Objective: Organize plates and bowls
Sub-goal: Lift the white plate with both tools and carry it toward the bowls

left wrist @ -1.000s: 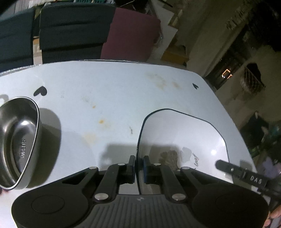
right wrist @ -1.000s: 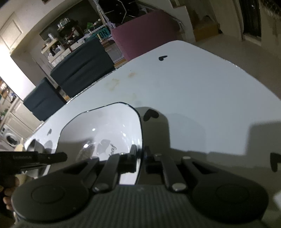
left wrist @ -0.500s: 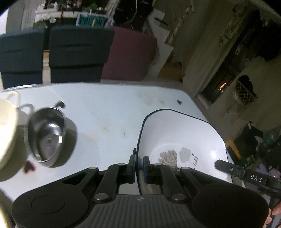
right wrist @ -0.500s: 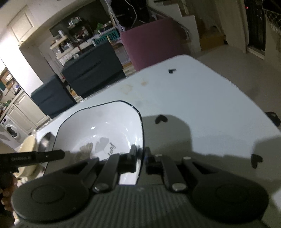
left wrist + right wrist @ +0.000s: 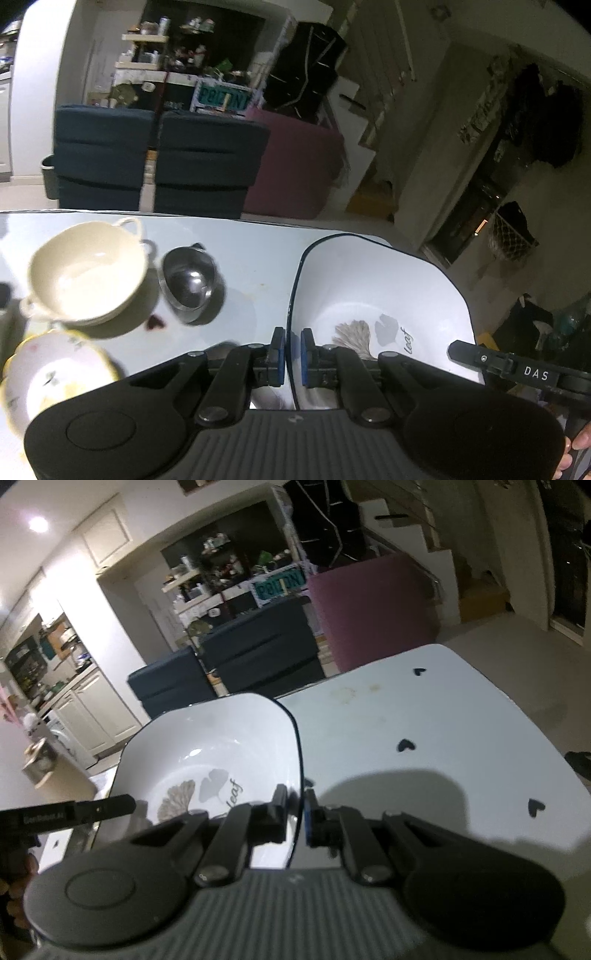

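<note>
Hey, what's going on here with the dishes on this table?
A person is carrying a square white leaf-print dish with two handheld grippers. The left gripper is shut on one edge of its rim and the right gripper on the opposite edge. On the white table sit a cream two-handled bowl, a small steel bowl and a floral bowl.

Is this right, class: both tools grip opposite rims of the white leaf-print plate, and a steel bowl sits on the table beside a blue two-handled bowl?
Not quite. The two-handled bowl is cream, not blue, as the left wrist view shows. The rest holds: the left tool and right tool grip the white leaf-print plate, and the steel bowl sits beside it on the table.
</note>
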The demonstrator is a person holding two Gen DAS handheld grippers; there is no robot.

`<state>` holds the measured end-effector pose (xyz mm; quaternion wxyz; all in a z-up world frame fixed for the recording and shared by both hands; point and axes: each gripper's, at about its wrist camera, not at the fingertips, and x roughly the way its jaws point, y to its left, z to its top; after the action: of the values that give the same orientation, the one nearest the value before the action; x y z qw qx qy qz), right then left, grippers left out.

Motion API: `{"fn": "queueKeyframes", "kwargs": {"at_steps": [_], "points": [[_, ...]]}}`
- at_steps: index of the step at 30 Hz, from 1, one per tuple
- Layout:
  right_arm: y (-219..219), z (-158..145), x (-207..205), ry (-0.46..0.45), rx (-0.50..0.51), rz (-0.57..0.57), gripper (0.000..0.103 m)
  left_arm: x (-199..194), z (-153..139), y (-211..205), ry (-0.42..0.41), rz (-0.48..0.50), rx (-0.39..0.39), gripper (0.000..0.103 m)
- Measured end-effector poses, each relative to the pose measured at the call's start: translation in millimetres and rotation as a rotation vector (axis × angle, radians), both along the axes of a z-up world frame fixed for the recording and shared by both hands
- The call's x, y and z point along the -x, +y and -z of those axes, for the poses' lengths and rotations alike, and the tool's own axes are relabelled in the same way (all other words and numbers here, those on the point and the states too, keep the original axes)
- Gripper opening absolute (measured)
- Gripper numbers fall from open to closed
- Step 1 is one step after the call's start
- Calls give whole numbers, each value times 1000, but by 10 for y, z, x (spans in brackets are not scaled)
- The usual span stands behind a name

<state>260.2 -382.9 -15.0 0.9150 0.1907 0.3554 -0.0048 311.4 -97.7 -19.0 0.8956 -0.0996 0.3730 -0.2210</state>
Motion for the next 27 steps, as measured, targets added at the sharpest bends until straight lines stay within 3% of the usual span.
{"fn": "queueKeyframes", "kwargs": {"at_steps": [5, 16, 27], "points": [[230, -4, 154, 2, -34, -40, 10, 380, -9, 396, 1, -51, -20, 7], [803, 212, 200, 77, -46, -188, 10, 934, 314, 1270, 47, -143, 2, 7], [1227, 539, 47, 237, -18, -310, 11, 1061, 771, 1737, 193, -207, -25, 7]]}}
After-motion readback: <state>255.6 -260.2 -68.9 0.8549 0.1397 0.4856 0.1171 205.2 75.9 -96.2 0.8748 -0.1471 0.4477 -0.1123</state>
